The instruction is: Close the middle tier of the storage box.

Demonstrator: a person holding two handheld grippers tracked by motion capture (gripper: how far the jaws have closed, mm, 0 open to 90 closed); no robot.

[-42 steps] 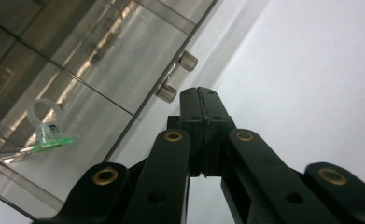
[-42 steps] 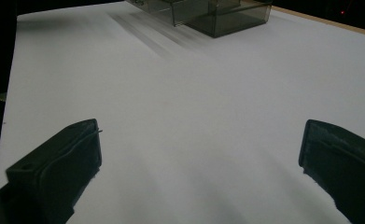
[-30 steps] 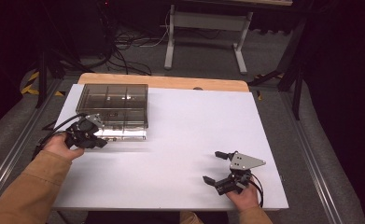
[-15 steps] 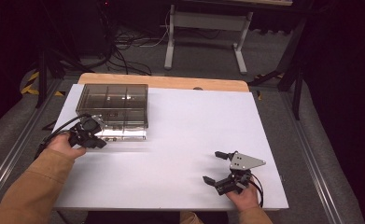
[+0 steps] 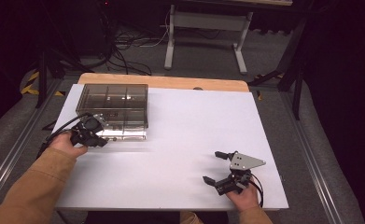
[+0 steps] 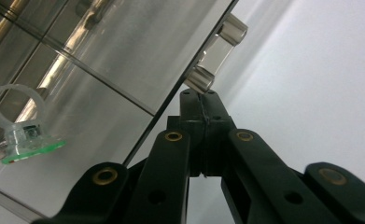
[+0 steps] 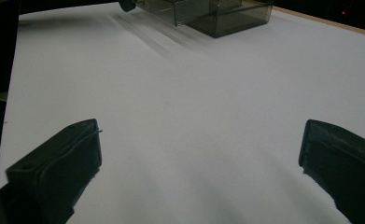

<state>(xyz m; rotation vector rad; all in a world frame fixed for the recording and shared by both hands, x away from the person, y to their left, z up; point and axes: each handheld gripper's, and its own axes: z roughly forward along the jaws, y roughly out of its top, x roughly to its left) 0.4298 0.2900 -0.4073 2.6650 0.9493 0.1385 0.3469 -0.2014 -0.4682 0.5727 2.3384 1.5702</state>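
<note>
High view: we saw the box (image 5: 114,110) at the table's (image 5: 185,140) far left. Left gripper (image 6: 200,95) was closed, apparently pinching its latch (image 6: 216,53); right gripper (image 5: 221,168) rested agape. A slip could jolt the box.

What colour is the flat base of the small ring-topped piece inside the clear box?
Green: the ring piece in the box, clearest in the left gripper view.

box (image 5: 114,110) contents indistinct, far edge cropped
</note>
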